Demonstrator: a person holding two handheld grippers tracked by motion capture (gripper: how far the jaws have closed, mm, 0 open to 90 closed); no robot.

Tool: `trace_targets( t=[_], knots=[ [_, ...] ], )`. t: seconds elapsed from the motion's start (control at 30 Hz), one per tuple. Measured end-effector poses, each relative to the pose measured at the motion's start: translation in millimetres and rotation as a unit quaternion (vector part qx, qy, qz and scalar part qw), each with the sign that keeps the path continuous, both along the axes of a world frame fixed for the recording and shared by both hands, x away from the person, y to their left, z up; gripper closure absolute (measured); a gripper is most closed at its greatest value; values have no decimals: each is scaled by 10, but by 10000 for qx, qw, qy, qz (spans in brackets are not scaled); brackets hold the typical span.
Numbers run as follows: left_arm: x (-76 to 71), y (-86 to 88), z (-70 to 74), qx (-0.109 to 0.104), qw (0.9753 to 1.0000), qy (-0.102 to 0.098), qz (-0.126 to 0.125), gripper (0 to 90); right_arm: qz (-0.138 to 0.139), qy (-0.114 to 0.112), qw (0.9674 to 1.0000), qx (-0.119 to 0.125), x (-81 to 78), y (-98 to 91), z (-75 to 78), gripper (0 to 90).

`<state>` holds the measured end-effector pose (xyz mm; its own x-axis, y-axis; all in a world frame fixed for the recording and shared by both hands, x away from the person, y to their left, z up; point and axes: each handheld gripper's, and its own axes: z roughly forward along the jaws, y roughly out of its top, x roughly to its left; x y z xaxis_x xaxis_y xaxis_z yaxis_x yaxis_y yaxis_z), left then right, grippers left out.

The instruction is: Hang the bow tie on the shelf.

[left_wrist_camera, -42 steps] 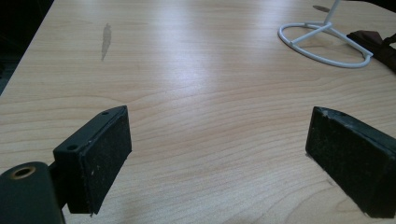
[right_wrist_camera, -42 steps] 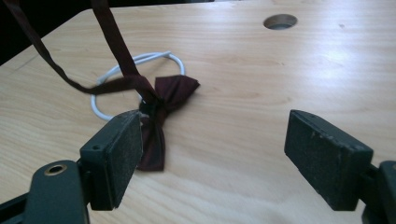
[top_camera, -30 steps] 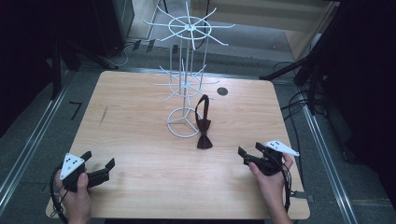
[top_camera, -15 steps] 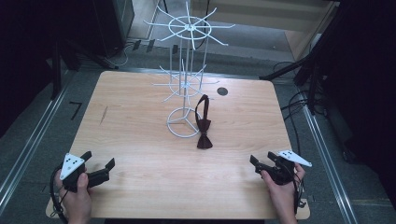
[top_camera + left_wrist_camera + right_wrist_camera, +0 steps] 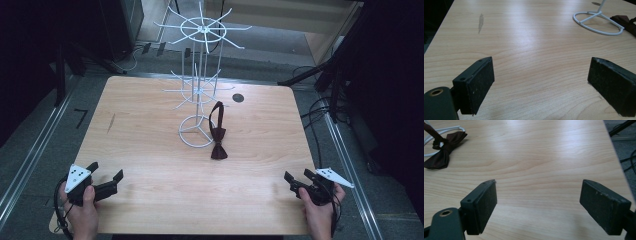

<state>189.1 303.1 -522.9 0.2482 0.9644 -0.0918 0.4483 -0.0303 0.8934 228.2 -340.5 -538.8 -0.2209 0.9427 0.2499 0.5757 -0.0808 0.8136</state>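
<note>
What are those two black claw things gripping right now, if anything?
Nothing. The left gripper and right gripper both stand open over bare table, while the bow tie lies untouched beside the white wire rack.

Wire rack (image 5: 200, 90) stands upright on the table (image 5: 150, 200), base ring at about table centre, a bit toward the far edge. Bow tie (image 5: 218, 142) lies on the table just right of the rack's base ring, touching it or nearly so, its strap running up to a lower rack arm; a small round hole (image 5: 238, 97) sits behind and right of the rack near the far edge. Left gripper (image 5: 106, 182) is near-left of the rack by the table's near-left corner, right gripper (image 5: 296, 180) near-right of the rack by the near-right corner, both well apart from rack and bow tie.
</note>
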Motion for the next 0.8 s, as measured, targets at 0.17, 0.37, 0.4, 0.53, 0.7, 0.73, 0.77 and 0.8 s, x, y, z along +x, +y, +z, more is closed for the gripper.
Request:
trace_targets(
  t=[0.17, 0.37, 0.4, 0.53, 0.7, 0.73, 0.77, 0.8],
  knots=[
    [0, -1, 0, -1, 10000, -6, 17, 75, -128, -36, 9999, -56, -82, -199, -18, 144],
    [-1, 3, 0, -25, 10000, -15, -1, 75, -367, -70, 9993, 32, -213, -435, -38, 147],
    [-1, 4, -1, -26, 10000, -13, -2, 75, -374, -68, 9993, 42, -229, -451, -39, 149],
    [2, 1, 0, -22, 10000, 5, 19, 75, -362, -73, 9993, 15, -270, -505, -60, 149],
    [-3, 9, -1, -42, 10000, -21, 6, 75, -469, -155, 9987, 120, -301, -549, -114, 184],
    [-2, 7, -1, -40, 10000, -16, 5, 75, -444, -192, 9988, 91, -307, -536, -119, 185],
    [0, 4, -1, -32, 10000, -8, -3, 75, -447, -188, 9988, 62, -311, -526, -121, 186],
    [2, -1, 0, 1, 10000, 6, 3, 75, -445, -237, 9987, -1, -312, -518, -124, 186]
  ],
)
